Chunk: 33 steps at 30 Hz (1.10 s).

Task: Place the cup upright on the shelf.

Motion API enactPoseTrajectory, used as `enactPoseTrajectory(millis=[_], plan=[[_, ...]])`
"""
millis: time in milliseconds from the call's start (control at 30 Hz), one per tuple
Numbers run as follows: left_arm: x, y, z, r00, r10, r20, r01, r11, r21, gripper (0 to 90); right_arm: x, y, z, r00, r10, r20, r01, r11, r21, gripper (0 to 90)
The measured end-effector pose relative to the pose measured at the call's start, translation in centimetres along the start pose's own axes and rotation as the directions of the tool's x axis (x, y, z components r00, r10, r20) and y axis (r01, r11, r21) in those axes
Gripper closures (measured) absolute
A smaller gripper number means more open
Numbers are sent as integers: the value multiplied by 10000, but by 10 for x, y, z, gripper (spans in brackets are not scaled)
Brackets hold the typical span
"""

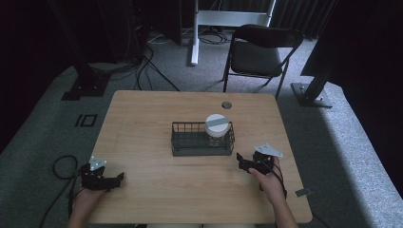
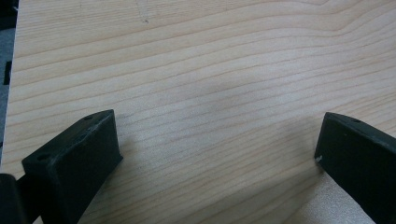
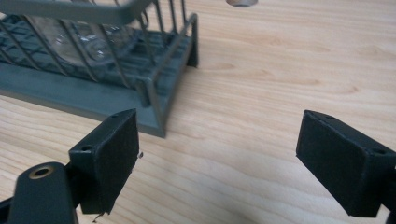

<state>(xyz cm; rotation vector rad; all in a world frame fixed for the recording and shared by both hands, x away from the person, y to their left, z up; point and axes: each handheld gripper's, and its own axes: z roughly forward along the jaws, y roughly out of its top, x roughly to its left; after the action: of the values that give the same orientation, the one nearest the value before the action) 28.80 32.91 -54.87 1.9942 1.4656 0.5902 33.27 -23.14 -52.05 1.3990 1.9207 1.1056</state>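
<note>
A dark wire basket (image 1: 190,142) stands at the middle of the wooden table (image 1: 142,118). A glass jar with a white lid (image 1: 217,124) stands upright in the basket's right part. My right gripper (image 1: 242,162) rests just right of the basket, open, jaws pointing toward it. In the right gripper view the basket's corner (image 3: 154,98) lies just beyond the left jaw, with the jar's glass (image 3: 79,42) behind the wires and nothing between the jaws of the gripper (image 3: 219,140). My left gripper (image 1: 116,181) sits open near the front left edge over bare wood (image 2: 217,149).
A round grommet hole (image 1: 226,105) lies in the table behind the basket, also seen as a hole (image 3: 240,2) in the right gripper view. A folding chair (image 1: 259,52) stands beyond the table's far side. Cables trail on the floor at left (image 1: 62,164).
</note>
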Motion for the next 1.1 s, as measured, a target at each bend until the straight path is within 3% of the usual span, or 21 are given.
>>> enactPoseTrajectory(millis=[667,867,967,1100], plan=[[0,0,0,10000,1,2,-1,10000,-2,1,-24,-21,-2,9947,-36,1025,-27,9981,614,130],[0,0,0,10000,14,2,-14,10000,10,1,-31,-24,-3,9902,241,1375,-352,9962,791,130],[0,0,0,10000,11,-1,-11,10000,7,1,-36,-26,-3,9832,577,1732,-732,9937,848,129],[0,0,0,10000,16,-1,-16,10000,10,1,-39,-28,-2,9777,636,2000,-856,9910,1031,129]])
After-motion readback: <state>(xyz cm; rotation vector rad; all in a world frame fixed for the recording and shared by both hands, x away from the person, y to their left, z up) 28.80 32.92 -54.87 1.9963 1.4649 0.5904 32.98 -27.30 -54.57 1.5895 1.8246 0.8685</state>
